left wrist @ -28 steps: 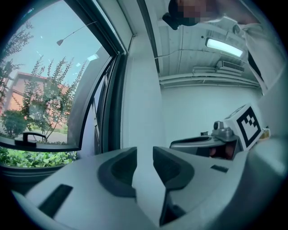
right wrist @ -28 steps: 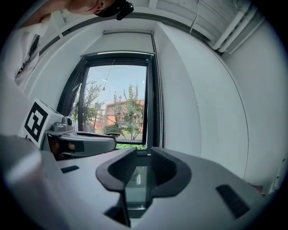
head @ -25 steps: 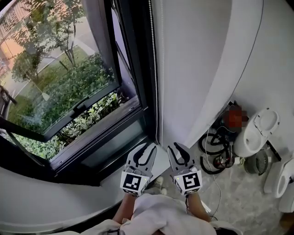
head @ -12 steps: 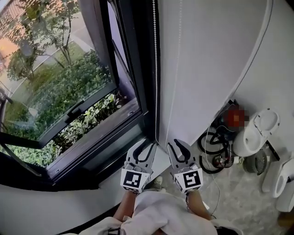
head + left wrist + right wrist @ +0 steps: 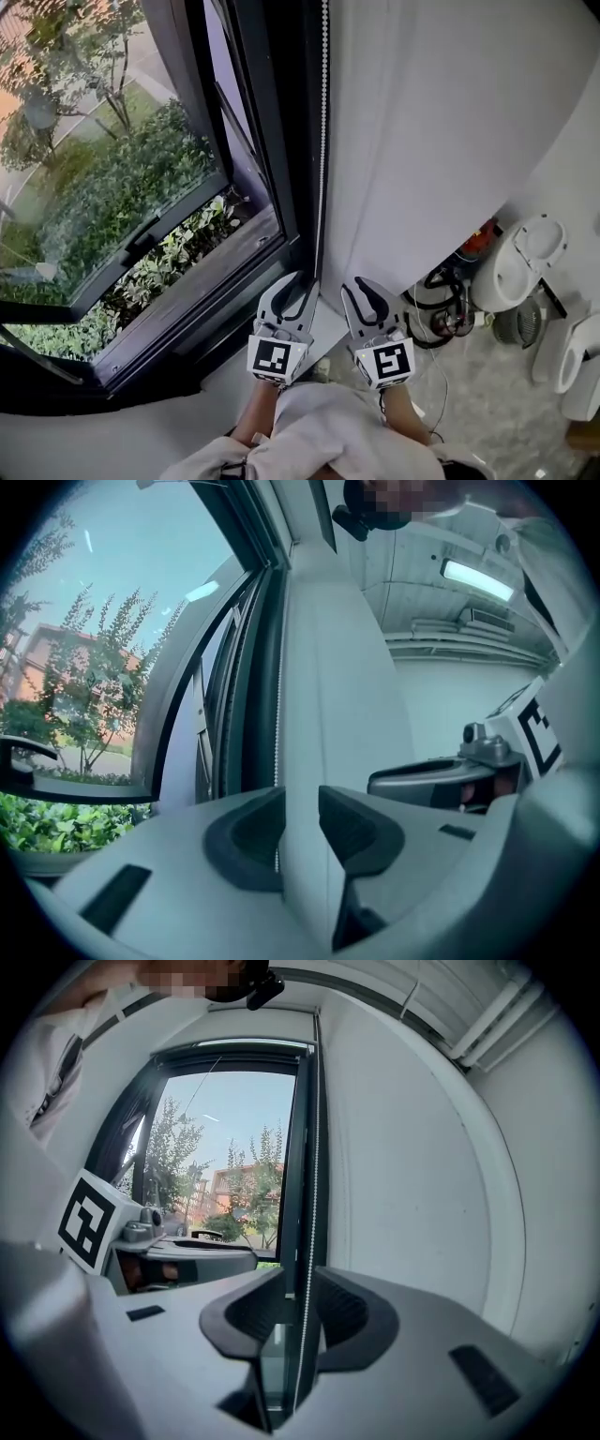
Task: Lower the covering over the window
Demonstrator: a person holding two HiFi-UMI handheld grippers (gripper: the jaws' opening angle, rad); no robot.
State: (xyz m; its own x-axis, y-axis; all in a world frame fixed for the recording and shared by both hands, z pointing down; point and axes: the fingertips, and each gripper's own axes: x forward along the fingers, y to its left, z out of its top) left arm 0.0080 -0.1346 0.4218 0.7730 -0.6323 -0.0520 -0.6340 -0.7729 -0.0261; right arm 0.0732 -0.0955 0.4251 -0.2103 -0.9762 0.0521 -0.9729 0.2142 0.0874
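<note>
A white bead chain (image 5: pixel 324 141) hangs down the right side of the dark window frame (image 5: pixel 272 159), against the white wall. No covering shows over the glass. My left gripper (image 5: pixel 298 298) and right gripper (image 5: pixel 367 302) are held side by side, level, just short of the chain's lower end. In the left gripper view the chain (image 5: pixel 278 742) stands beyond the open left gripper (image 5: pixel 302 822), in line with its left jaw's inner edge. In the right gripper view the chain (image 5: pixel 310 1194) runs down through the gap of the open right gripper (image 5: pixel 300 1312), with neither pad touching it.
The window sash (image 5: pixel 141 239) is tilted outward over green bushes. On the floor at right lie coiled black cables (image 5: pixel 436 295) and white sanitary fixtures (image 5: pixel 520 267). A pale sill ledge (image 5: pixel 323 328) runs under the grippers.
Both grippers have moved forward together toward the chain and the window frame. Their jaws keep the same gap.
</note>
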